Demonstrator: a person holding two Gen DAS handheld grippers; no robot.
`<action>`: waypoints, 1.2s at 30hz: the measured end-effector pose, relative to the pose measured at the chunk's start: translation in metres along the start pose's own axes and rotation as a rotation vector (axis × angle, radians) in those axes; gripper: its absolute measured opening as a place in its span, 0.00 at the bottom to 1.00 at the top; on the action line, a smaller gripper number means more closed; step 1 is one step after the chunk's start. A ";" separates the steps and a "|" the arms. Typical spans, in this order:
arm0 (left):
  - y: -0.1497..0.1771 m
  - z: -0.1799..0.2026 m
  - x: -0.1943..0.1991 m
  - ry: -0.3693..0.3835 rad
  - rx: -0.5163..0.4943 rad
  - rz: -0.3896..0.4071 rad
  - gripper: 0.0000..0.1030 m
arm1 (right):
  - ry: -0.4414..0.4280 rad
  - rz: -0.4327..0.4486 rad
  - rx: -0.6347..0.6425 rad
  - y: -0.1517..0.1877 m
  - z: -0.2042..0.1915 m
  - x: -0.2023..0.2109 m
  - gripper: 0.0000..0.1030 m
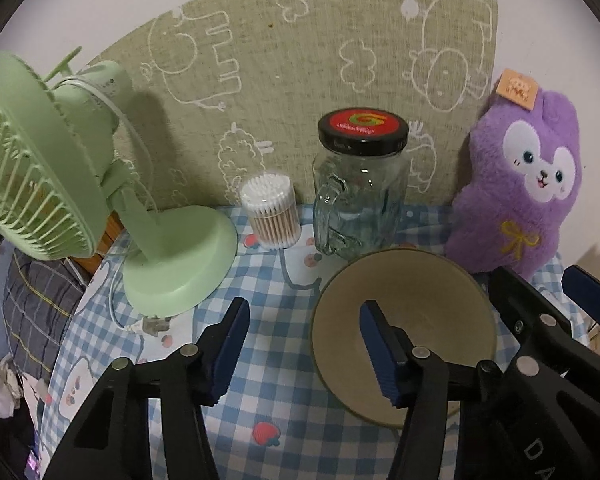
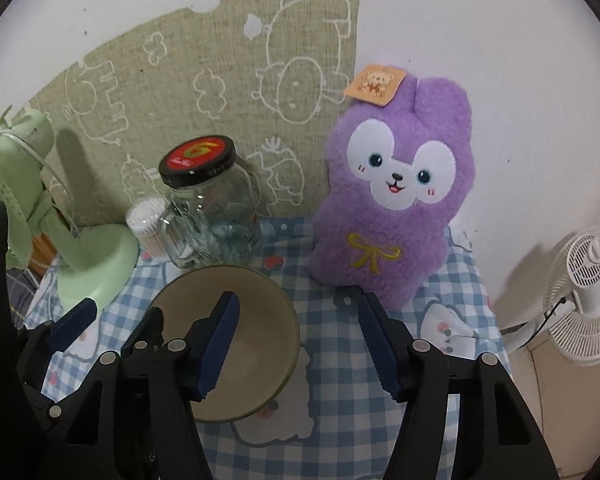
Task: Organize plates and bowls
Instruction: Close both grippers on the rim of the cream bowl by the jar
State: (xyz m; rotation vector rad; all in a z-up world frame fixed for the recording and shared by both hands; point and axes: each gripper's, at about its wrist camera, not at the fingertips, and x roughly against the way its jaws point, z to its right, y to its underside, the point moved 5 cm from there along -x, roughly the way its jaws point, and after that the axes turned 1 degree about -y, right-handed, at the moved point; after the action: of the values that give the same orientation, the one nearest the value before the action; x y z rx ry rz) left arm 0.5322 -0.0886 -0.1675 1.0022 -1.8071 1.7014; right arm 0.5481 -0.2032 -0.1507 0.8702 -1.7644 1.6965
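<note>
- Olive bowl (image 1: 432,300): stood upright on the blue checked tablecloth (image 1: 268,400), just before the lidded glass jar (image 1: 360,200);
- Left gripper (image 1: 304,348): jaws spread; right finger over the bowl's left rim, nothing pinched;
- Right gripper (image 2: 298,344): jaws spread; straddled the bowl's right rim; purple plush toy (image 2: 396,200) stood behind.

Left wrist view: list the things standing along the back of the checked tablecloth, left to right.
Pale green plastic desk fan → clear round tub of cotton swabs → clear glass handled jar with black and red lid → purple plush toy with a yellow bow.
</note>
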 end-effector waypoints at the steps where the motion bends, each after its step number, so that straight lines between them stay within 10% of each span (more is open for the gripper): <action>1: 0.000 0.001 -0.003 -0.009 -0.002 0.000 0.56 | -0.002 -0.004 -0.002 0.000 0.000 -0.003 0.57; 36: 0.016 0.015 -0.042 -0.002 -0.017 -0.072 0.16 | -0.072 -0.098 -0.010 0.018 -0.001 -0.051 0.16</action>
State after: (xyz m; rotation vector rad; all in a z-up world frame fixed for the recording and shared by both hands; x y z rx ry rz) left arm 0.5481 -0.0955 -0.2116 1.0487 -1.7622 1.6403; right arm 0.5672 -0.1976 -0.2006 1.0074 -1.7460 1.6110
